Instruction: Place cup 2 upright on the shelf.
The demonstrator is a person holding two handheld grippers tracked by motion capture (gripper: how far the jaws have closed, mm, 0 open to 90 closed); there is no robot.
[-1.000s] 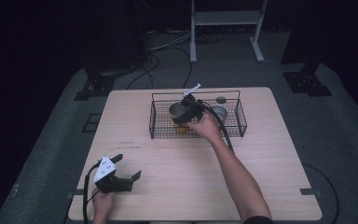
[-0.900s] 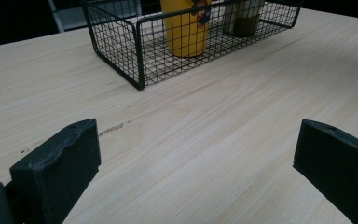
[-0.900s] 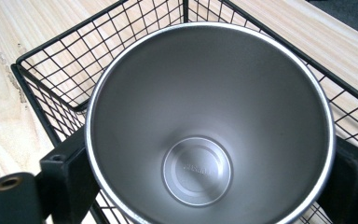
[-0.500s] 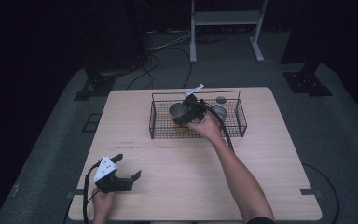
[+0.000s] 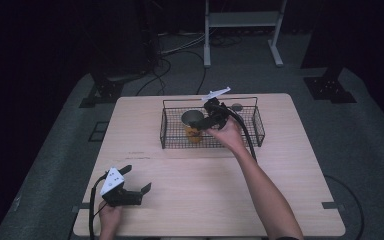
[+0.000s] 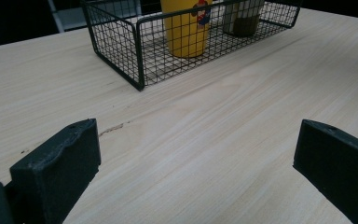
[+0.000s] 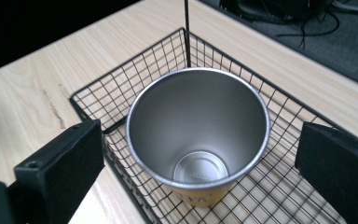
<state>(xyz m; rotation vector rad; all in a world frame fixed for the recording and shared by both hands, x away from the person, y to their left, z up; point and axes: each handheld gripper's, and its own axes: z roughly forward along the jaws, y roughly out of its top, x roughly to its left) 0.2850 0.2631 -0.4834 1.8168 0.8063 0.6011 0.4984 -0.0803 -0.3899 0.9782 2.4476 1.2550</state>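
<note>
A yellow cup (image 7: 198, 140) with a bare metal inside stands upright in the left end of a black wire basket (image 7: 121, 88). My right gripper (image 7: 200, 140) hovers just above it. Its jaws have just been opening and now stand wide on either side of the rim, with the pads off the cup. In the high view the cup (image 5: 193, 131) and right gripper (image 5: 201, 121) are over the basket (image 5: 252, 131) at the table's far middle. My left gripper (image 5: 136, 186) rests open near the front left edge, holding nothing, and faces the basket (image 6: 121, 51) and cup (image 6: 186, 28).
A second, grey cup (image 6: 242, 18) stands in the basket to the right of the yellow one, seen as a round rim (image 5: 237, 107) from above. The light wooden table (image 5: 195, 200) is bare between the basket and the left gripper. Dark stands and cables lie beyond the far edge.
The right gripper has lifted a little and drawn slightly right, away from the cup, which stays in the basket. The left gripper has not moved.
</note>
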